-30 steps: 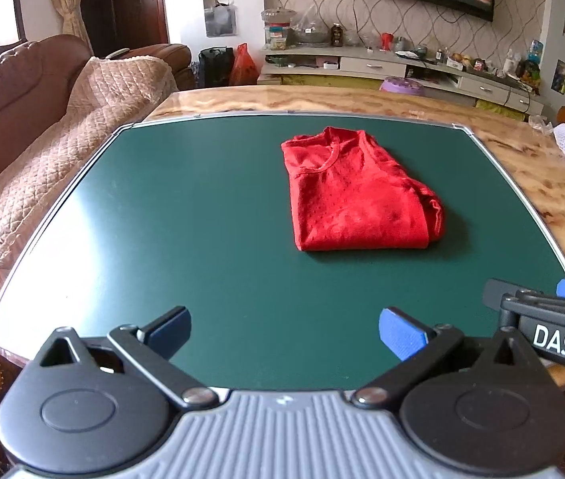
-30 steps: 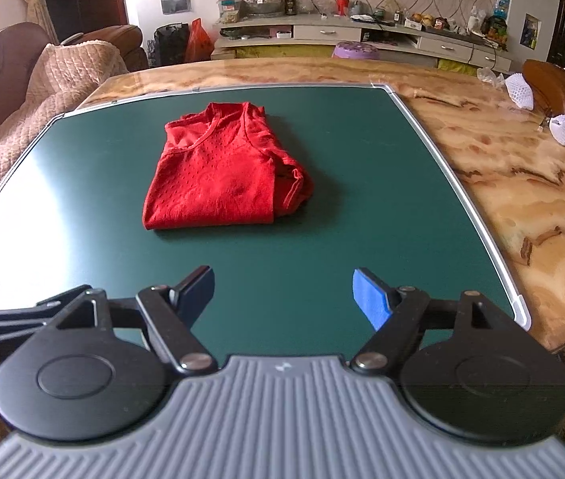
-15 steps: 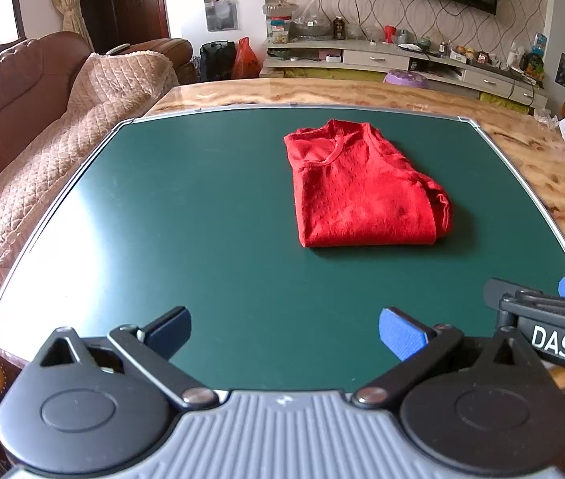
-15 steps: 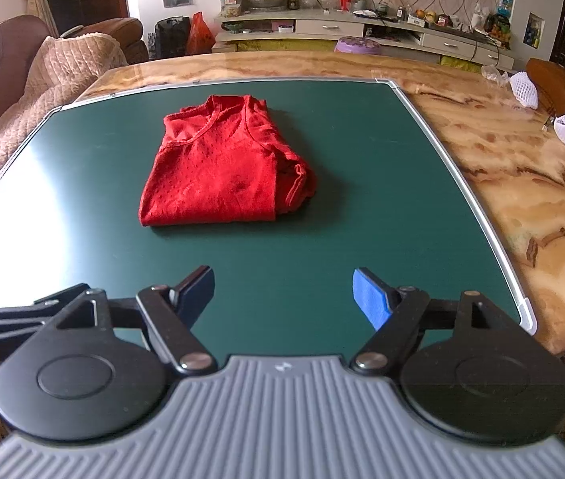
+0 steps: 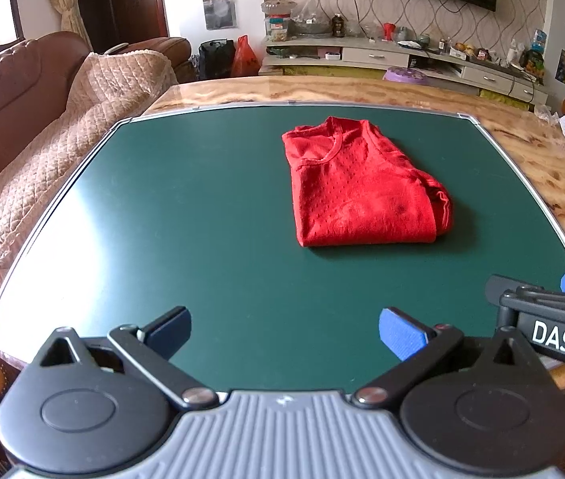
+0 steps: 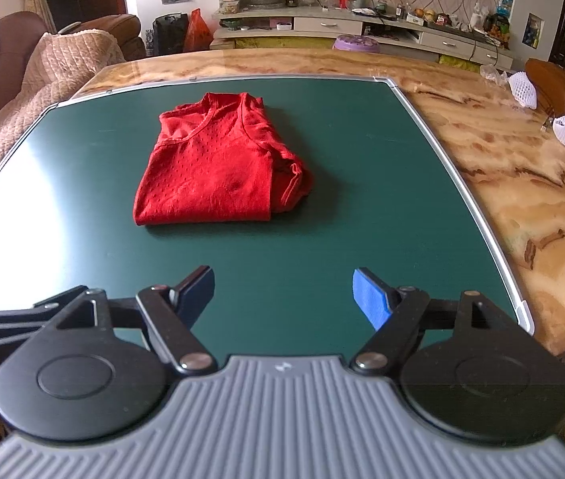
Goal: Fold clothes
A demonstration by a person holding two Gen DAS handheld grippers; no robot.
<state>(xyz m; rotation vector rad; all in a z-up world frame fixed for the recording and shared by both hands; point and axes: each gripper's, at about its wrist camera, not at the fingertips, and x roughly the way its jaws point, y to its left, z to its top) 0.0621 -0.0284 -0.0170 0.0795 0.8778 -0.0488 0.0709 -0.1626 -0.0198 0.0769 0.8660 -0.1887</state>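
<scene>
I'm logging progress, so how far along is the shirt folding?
Looks done: the red shirt lies folded in a compact rectangle on the green mat. In hand: nothing; the left gripper and right gripper are open, short of it. Left: apparently nothing.

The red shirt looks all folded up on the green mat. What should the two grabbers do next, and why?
Probably nothing more than pulling both back. The red knit shirt lies folded in a compact rectangle on the dark green mat, and the left gripper and right gripper stand open, empty, well short of it.
</scene>
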